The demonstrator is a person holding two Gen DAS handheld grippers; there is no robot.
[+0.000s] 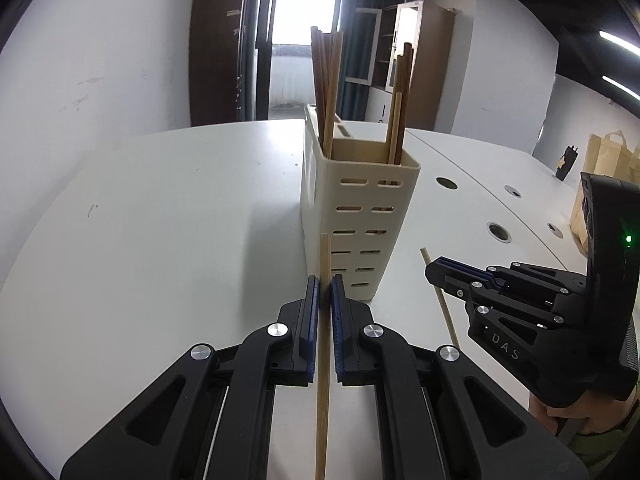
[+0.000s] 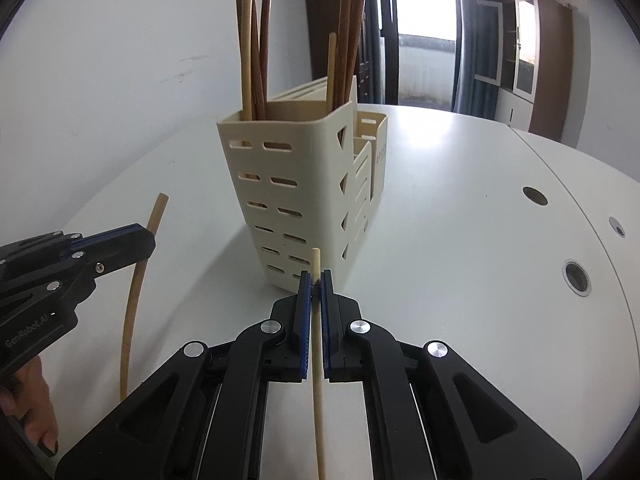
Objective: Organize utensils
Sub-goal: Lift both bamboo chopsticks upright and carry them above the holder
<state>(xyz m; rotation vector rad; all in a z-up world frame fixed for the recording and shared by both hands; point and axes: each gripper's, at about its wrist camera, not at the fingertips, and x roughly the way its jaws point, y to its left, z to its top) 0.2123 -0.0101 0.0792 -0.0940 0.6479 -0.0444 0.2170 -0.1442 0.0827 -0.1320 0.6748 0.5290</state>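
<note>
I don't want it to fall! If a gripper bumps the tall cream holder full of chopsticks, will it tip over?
Possibly. The tall cream slotted plastic holder looks narrow and tapers toward its base. The long wooden chopsticks standing high above its rim probably make it top-heavy.

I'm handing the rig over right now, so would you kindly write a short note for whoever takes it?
Left hand-held gripper: shut on a light wooden chopstick, tip toward the holder.
Right hand-held gripper: shut on a pale chopstick, also aimed at the holder.
Cream slotted utensil holder stands upright on the white table, just ahead of both grippers.
Done: several dark and light chopsticks already stand in its compartments.
Left: lift both held chopsticks and drop them into the holder.
</note>
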